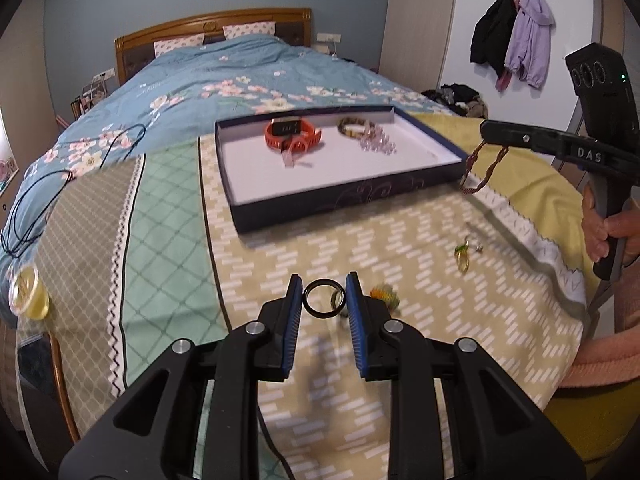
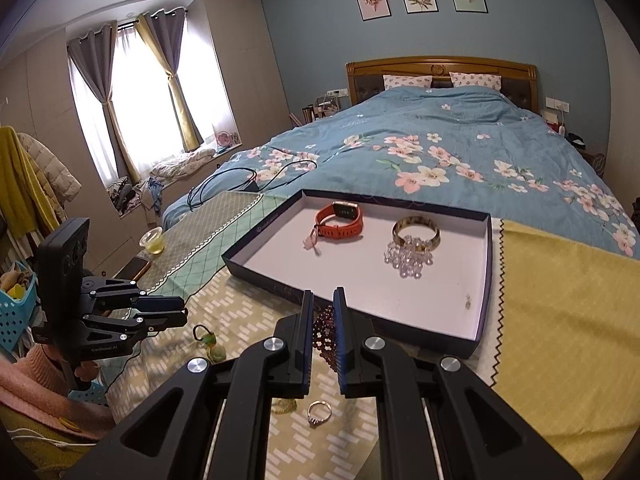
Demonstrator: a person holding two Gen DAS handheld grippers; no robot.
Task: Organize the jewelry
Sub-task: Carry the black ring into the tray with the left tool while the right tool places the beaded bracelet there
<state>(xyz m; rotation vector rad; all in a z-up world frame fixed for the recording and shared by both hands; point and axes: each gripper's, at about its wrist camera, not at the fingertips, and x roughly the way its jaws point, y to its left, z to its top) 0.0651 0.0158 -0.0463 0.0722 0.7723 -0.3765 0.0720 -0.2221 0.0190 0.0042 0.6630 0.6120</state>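
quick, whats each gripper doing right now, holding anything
Left gripper: closed on a black ring, held between its fingers.
Right gripper: closed on a dark red beaded bracelet.

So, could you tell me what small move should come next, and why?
Probably carry the right tongs, shut on the dark red beaded bracelet, forward over the navy shallow tray and release: it hangs just short of the near rim, where the other bracelets already lie.

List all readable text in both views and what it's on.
"DAS": white letters on the right gripper arm, left wrist view.
"GenRobot.AI", roughly: small print on the left gripper body, right wrist view, blurred.
Orange watch screen: marks too blurred to read.
Tray wall logo: too small to read.
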